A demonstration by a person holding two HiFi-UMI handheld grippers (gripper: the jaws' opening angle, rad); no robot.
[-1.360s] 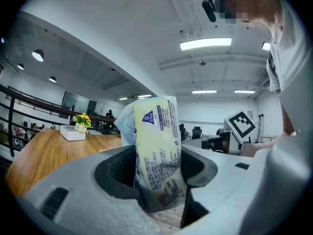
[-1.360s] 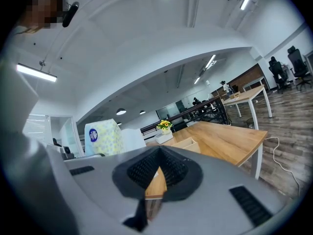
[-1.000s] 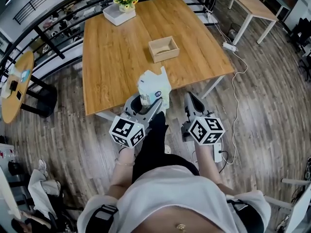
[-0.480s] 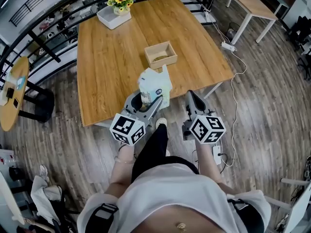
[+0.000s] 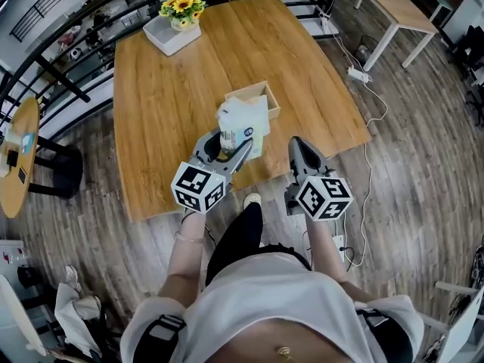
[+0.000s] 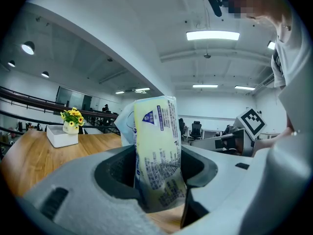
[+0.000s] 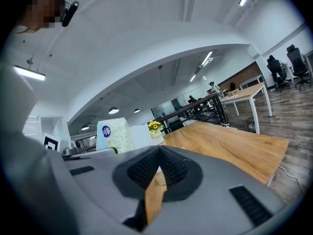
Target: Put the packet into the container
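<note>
Looking down, the head view shows the packet (image 5: pixel 243 125) in the left gripper (image 5: pixel 227 145) above the table (image 5: pixel 159 104), seemingly overlapping the near edge of the container (image 5: pixel 262 94). Left gripper view: jaws clamp its lower end, long axis upright, top pointing up. Right gripper view: the right gripper (image 7: pixel 156 175) is closed and empty.

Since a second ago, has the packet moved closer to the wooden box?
Yes. The packet, held in the left claw, has moved forward and now overlaps the near edge of the wooden box.
</note>
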